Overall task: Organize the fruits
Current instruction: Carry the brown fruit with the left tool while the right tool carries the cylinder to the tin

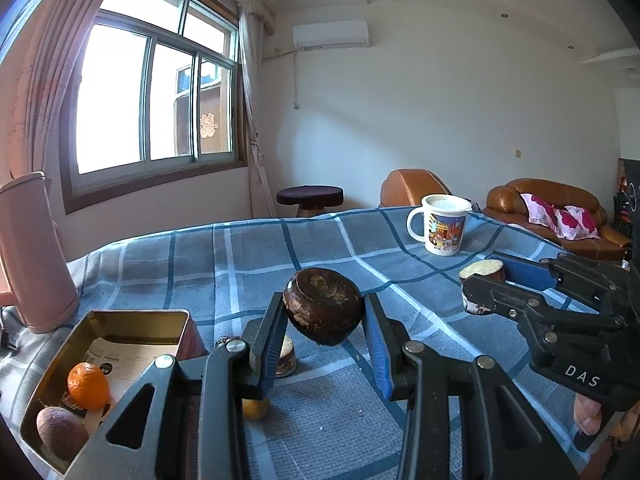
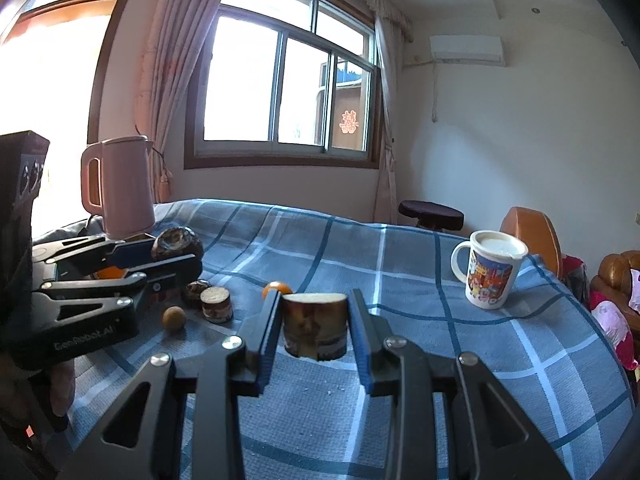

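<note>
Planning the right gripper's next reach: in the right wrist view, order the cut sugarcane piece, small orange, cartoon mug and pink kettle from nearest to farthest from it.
1. Cut sugarcane piece, held between the right gripper jaws.
2. Small orange, just behind, slightly left.
3. Cartoon mug, farther right.
4. Pink kettle, far left, at the table's back edge.

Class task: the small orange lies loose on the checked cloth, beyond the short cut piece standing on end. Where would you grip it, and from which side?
Grip the small orange across its middle, from above. It is round, so any width suits. The cut piece and small yellow fruit lie on its left, so a side approach looks more cramped. Both grippers are full now.
</note>
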Demonstrator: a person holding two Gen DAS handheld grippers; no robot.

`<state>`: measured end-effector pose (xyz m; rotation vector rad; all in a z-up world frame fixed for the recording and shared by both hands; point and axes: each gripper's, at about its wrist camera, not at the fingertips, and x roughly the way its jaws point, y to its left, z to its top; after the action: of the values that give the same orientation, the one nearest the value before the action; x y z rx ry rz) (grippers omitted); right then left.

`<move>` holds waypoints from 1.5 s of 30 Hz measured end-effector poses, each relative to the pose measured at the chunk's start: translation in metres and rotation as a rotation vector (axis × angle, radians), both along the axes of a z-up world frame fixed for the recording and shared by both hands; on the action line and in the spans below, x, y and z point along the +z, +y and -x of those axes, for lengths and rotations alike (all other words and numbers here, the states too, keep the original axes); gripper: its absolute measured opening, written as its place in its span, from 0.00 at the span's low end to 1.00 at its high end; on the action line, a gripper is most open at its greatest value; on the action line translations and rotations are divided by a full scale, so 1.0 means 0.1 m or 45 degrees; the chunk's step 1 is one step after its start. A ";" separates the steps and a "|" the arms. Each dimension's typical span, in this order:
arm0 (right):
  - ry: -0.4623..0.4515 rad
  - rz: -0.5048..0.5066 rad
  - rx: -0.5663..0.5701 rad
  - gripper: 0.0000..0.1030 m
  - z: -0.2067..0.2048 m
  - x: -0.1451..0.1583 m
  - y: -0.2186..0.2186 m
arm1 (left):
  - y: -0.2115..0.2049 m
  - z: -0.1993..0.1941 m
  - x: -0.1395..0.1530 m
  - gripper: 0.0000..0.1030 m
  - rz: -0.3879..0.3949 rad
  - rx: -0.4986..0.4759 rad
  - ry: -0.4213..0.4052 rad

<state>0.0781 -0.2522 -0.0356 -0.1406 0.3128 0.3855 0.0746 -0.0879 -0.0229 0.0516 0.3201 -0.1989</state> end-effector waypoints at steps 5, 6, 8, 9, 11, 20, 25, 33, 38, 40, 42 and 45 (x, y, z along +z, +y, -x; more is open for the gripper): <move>-0.031 0.008 0.002 0.34 0.04 0.01 0.03 | 0.00 0.01 0.00 0.39 -0.002 0.005 -0.001; -0.037 0.012 0.002 0.34 0.04 0.01 0.04 | 0.00 0.02 0.00 0.39 -0.001 0.005 0.000; -0.039 0.019 0.005 0.34 0.03 0.02 0.07 | 0.00 0.03 0.00 0.39 0.003 0.006 0.000; -0.042 0.020 0.006 0.34 0.04 0.02 0.08 | 0.01 0.03 0.01 0.39 0.005 0.007 0.001; -0.046 0.021 0.008 0.34 0.04 0.02 0.11 | 0.03 0.03 0.01 0.39 0.010 0.012 0.004; -0.045 0.025 0.029 0.34 0.06 0.02 0.24 | 0.09 0.06 0.01 0.39 0.022 0.018 0.010; -0.042 0.026 0.042 0.34 0.05 0.01 0.31 | 0.16 0.08 0.01 0.39 0.035 0.023 0.010; -0.038 0.044 0.079 0.34 0.05 0.00 0.49 | 0.25 0.09 0.01 0.39 0.044 0.049 0.022; -0.035 0.048 0.097 0.34 0.05 -0.01 0.57 | 0.33 0.11 0.01 0.39 0.049 0.068 0.022; -0.033 0.051 0.105 0.34 0.04 -0.01 0.61 | 0.35 0.12 0.01 0.39 0.052 0.073 0.022; -0.034 0.058 0.114 0.34 0.04 0.00 0.64 | 0.38 0.12 0.00 0.39 0.057 0.081 0.023; -0.036 0.063 0.127 0.34 0.03 0.01 0.69 | 0.43 0.13 0.00 0.39 0.063 0.091 0.024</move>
<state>0.0750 -0.1829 -0.0342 -0.2102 0.2879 0.4739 0.0612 -0.0451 -0.0227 -0.0105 0.3349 -0.1367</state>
